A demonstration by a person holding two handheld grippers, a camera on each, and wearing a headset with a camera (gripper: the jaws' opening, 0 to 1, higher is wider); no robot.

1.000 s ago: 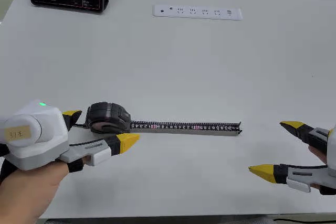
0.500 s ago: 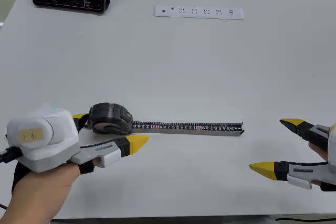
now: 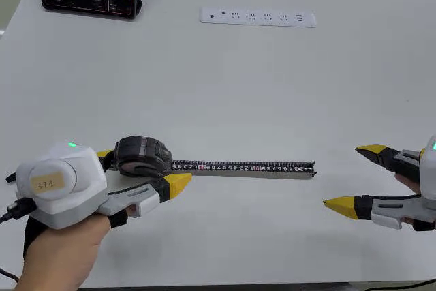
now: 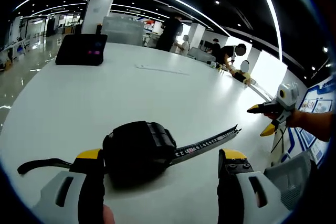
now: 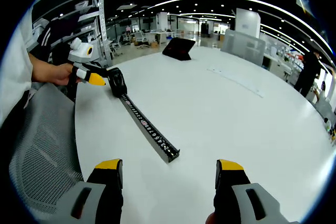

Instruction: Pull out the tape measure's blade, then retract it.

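At the lower left of the head view, the left tool (image 3: 142,168) is released. Its yellow-tipped jaws are spread wide and straddle the black tape measure (image 3: 141,155) without clamping it. The tape measure rests on the white counter (image 3: 218,86), and its blade (image 3: 245,167) lies flat, drawn out rightward to mid-frame. At the lower right, the right tool (image 3: 355,176) hangs released too, jaws parted, apart from the blade's end.

The tape measure (image 3: 141,156) is black, its blade (image 3: 242,167) dark with white numerals, the table (image 3: 238,86) white.
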